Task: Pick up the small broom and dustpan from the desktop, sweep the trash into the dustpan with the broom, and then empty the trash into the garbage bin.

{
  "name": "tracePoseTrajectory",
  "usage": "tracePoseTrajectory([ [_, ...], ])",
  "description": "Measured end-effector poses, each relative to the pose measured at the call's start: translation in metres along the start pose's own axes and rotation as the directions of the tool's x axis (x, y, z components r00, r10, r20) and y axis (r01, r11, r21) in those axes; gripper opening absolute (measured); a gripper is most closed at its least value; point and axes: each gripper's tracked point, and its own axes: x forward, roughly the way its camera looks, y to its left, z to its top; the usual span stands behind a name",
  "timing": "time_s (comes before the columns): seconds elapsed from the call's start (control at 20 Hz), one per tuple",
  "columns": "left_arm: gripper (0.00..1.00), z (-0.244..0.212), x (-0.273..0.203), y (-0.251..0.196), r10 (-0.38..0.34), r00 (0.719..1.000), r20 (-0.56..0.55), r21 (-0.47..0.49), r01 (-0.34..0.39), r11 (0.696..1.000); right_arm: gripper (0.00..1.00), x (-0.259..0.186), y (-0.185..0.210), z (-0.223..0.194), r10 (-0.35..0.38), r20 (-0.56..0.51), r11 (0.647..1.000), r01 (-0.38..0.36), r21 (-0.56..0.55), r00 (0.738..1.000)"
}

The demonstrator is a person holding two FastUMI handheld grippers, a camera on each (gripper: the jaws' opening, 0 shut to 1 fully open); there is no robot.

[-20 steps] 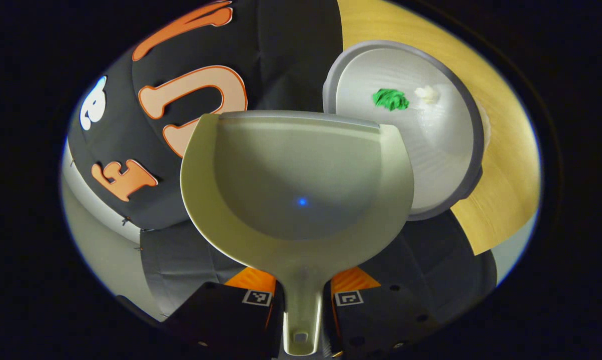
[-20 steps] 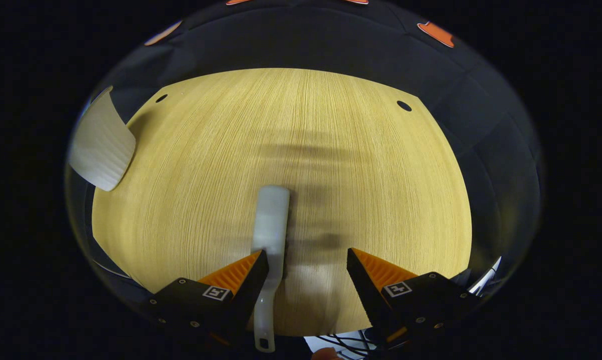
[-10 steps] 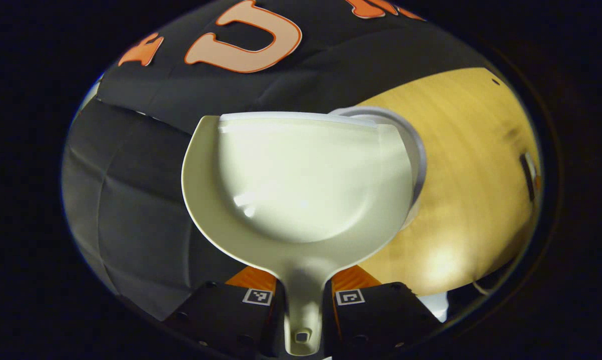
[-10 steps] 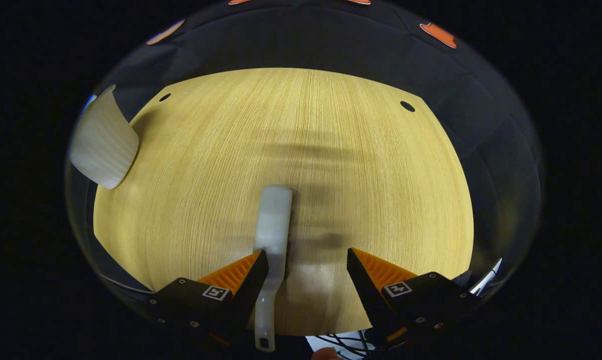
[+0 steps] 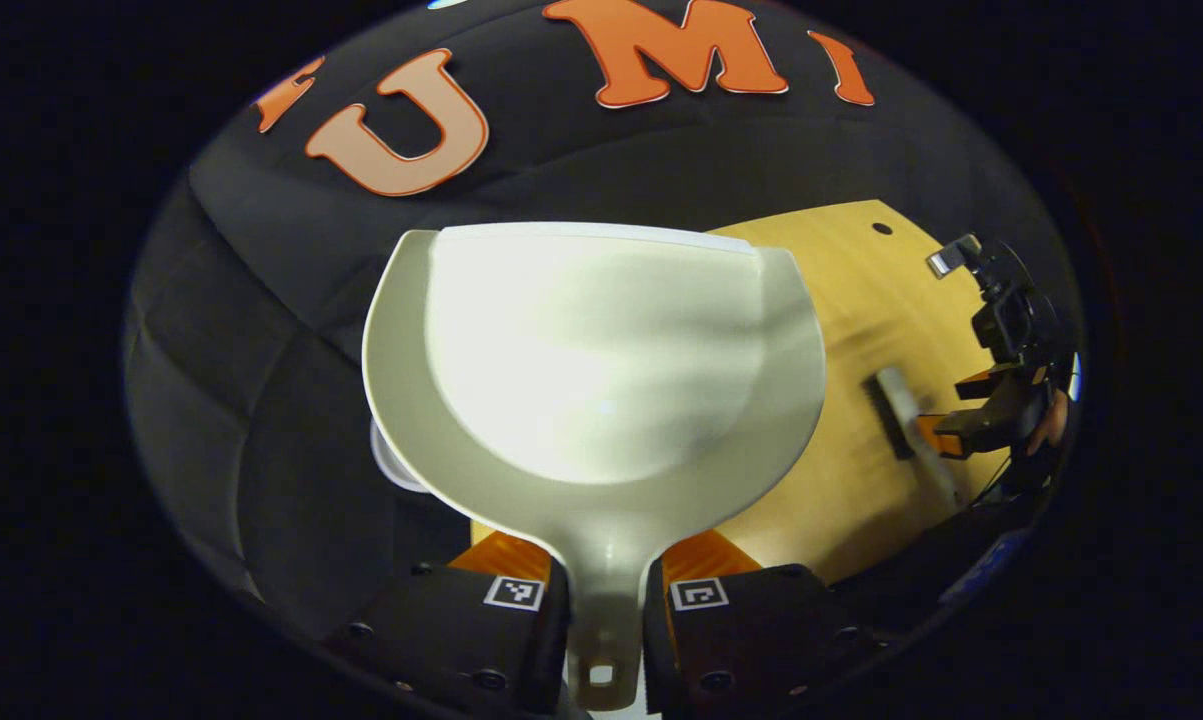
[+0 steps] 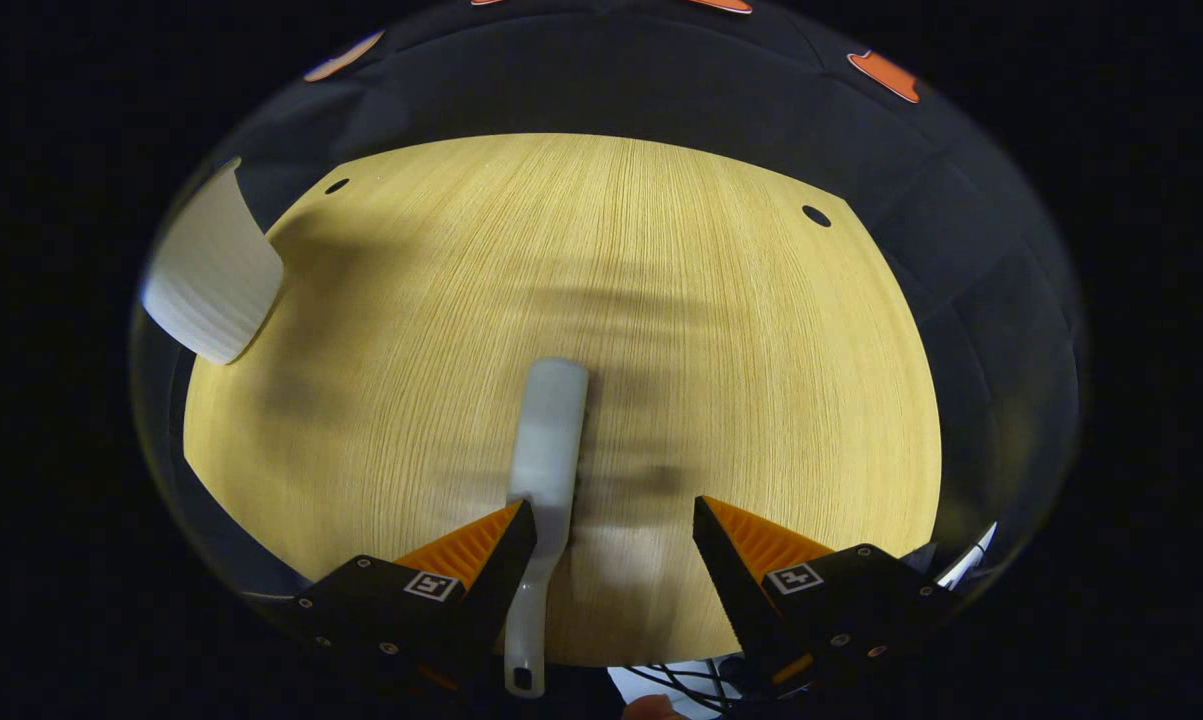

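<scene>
Left hand-held gripper (image 5: 606, 600) clamps the handle of a light, stiff dustpan (image 5: 591, 370), centre frame. Right hand-held gripper (image 6: 614, 540) stands released; the slim broom (image 6: 546, 470) lies on the tabletop (image 6: 711, 350) beside one finger, probably easiest grasped by its handle.

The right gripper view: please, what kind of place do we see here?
Most likely a staged recording booth, not a real home. A bare wooden desktop stands before a black cloth wall, and the props are few: a small broom and a ribbed white garbage bin at the desk's edge.
</scene>
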Motion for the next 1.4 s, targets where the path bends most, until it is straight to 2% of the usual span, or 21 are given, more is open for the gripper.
tracePoseTrajectory([
  [0.05,0.31,-0.012,-0.002,-0.032,-0.044,0.999,-0.017,-0.012,0.043,0.999,0.95,0.000,0.000,-0.001,0.000,-0.001,1.000,0.000,0.000,1.000],
  [0.2,0.32,-0.032,0.029,-0.062,-0.172,0.981,-0.095,-0.125,0.159,0.979,0.95,-0.001,0.000,-0.002,-0.001,-0.003,1.000,0.001,0.005,1.000],
  [0.35,0.32,-0.054,0.062,-0.099,-0.255,0.956,-0.142,-0.249,0.215,0.944,0.95,-0.002,-0.002,-0.004,-0.008,-0.006,1.000,0.008,0.009,1.000],
  [0.5,0.32,-0.078,0.092,-0.114,-0.267,0.941,-0.209,-0.291,0.201,0.935,0.95,-0.002,0.000,-0.005,-0.010,-0.010,1.000,0.010,0.015,1.000],
  [0.7,0.32,-0.108,0.132,-0.136,-0.314,0.899,-0.305,-0.332,0.208,0.920,0.96,-0.002,0.002,-0.007,-0.010,-0.017,1.000,0.010,0.014,1.000],
  [0.85,0.33,-0.120,0.135,-0.150,-0.336,0.876,-0.346,-0.354,0.210,0.911,0.96,-0.001,0.002,-0.008,-0.009,-0.023,1.000,0.010,0.016,1.000],
  [1.2,0.34,-0.136,0.153,-0.164,-0.367,0.840,-0.400,-0.377,0.214,0.901,0.95,0.000,0.004,-0.009,-0.004,-0.027,1.000,0.004,0.016,1.000],
  [1.4,0.39,-0.131,0.153,-0.168,-0.364,0.845,-0.392,-0.351,0.228,0.908,0.96,0.001,0.003,-0.011,-0.002,-0.032,1.000,0.003,0.024,0.999],
])
